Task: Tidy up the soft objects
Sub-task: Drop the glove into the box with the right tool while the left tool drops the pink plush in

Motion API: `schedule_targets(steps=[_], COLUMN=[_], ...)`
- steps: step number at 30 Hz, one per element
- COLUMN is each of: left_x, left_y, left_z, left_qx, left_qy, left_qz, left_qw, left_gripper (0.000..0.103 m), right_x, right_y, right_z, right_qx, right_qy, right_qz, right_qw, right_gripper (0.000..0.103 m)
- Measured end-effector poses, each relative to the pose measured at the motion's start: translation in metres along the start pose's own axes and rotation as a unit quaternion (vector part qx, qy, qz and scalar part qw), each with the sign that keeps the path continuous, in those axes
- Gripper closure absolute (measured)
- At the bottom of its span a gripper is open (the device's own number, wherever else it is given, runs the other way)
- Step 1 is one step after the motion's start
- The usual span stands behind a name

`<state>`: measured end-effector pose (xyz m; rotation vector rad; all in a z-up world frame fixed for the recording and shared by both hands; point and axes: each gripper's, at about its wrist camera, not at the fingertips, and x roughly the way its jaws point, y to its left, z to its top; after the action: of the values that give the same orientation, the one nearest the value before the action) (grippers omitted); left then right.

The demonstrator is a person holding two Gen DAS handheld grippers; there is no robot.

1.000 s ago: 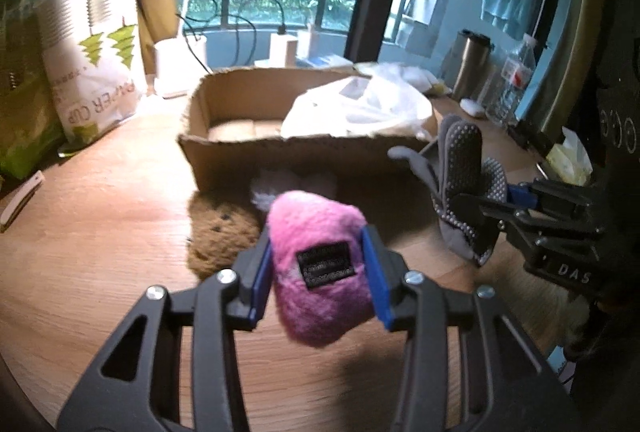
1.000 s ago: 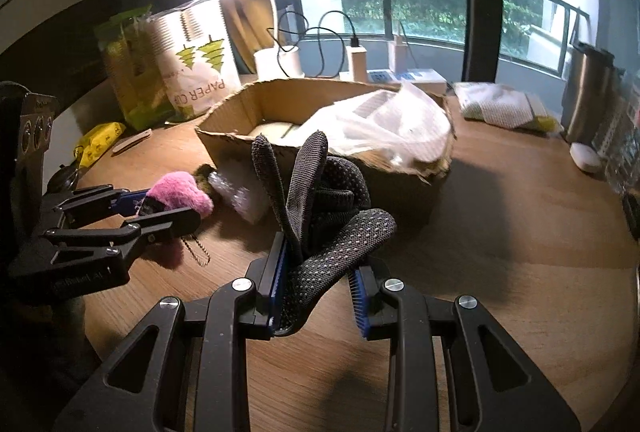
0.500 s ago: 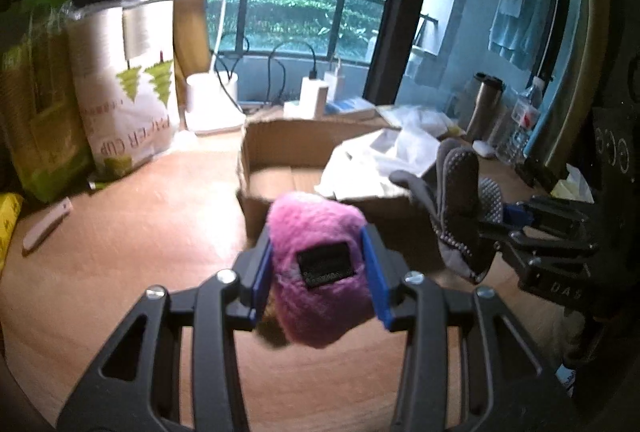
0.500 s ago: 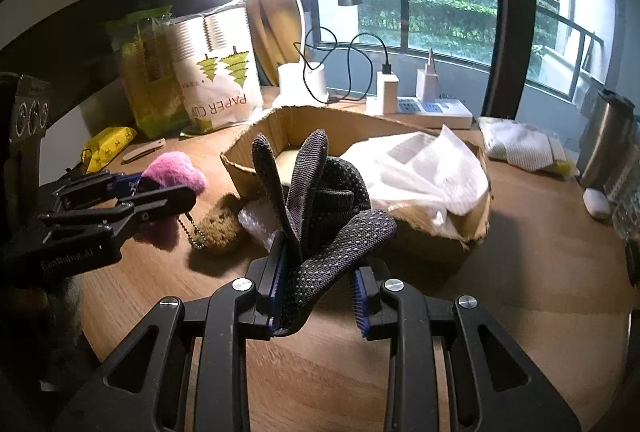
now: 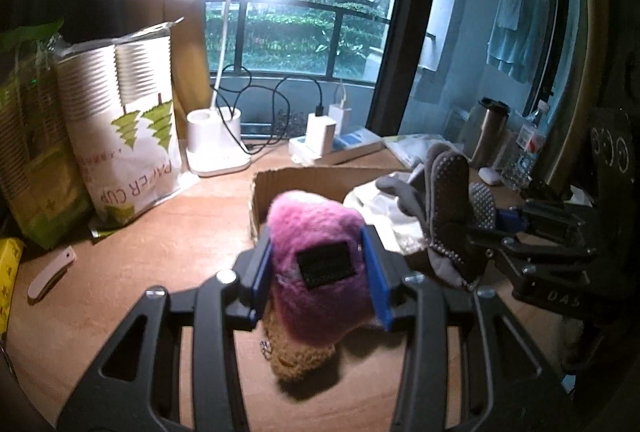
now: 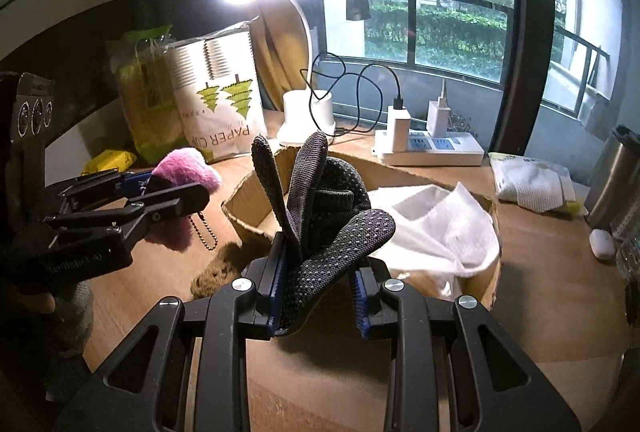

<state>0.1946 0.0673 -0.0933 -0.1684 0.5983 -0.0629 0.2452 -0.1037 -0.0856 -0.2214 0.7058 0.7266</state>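
My left gripper (image 5: 318, 274) is shut on a pink plush toy (image 5: 316, 232) with a black label, held in the air near the cardboard box (image 5: 276, 177). The toy also shows in the right wrist view (image 6: 184, 165), with a bead chain hanging from it. My right gripper (image 6: 318, 292) is shut on a grey dotted glove (image 6: 320, 216), held up in front of the box (image 6: 244, 211). The glove shows at the right of the left wrist view (image 5: 448, 199). A brown fuzzy object (image 5: 298, 356) lies on the table under the toy.
White plastic wrap (image 6: 436, 224) fills the box's right half. A paper cup bag (image 5: 120, 127) and green bag (image 5: 28, 151) stand left. A lit desk lamp (image 5: 216, 147), power strip (image 6: 428, 147), steel tumbler (image 5: 490, 131) and white cloth (image 6: 532, 183) are at the back.
Both grippers rose with their loads. The pink toy lifted off the table beside the brown object and now hangs over the box's near edge. The glove stays gripped.
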Motion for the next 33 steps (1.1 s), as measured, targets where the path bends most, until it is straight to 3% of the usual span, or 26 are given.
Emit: schedule_targets(steps=[11, 25, 29, 33], left_x=[0.028, 0.082, 0.088, 0.089], left_y=[0.008, 0.021, 0.026, 0.028], left_z=[0.02, 0.021, 0.019, 0.018], left_qx=[-0.005, -0.024, -0.033, -0.034], left_qy=[-0.008, 0.034, 0.042, 0.045], left_qz=[-0.009, -0.014, -0.009, -0.006], left_qw=[0.9999, 0.999, 0.9986, 0.9984], left_gripper=[0.06, 0.059, 0.051, 0.051], right_x=[0.028, 0.075, 0.085, 0.093], right_y=[-0.007, -0.018, -0.02, -0.022], right_z=[0.024, 0.037, 0.035, 0.033], right_qx=[0.0, 0.012, 0.018, 0.025], right_qy=[-0.007, 0.008, 0.016, 0.024], right_qz=[0.013, 0.043, 0.047, 0.047], right_qw=[1.0, 0.999, 0.999, 0.998], right_gripper=[0.073, 0.073, 0.073, 0.073])
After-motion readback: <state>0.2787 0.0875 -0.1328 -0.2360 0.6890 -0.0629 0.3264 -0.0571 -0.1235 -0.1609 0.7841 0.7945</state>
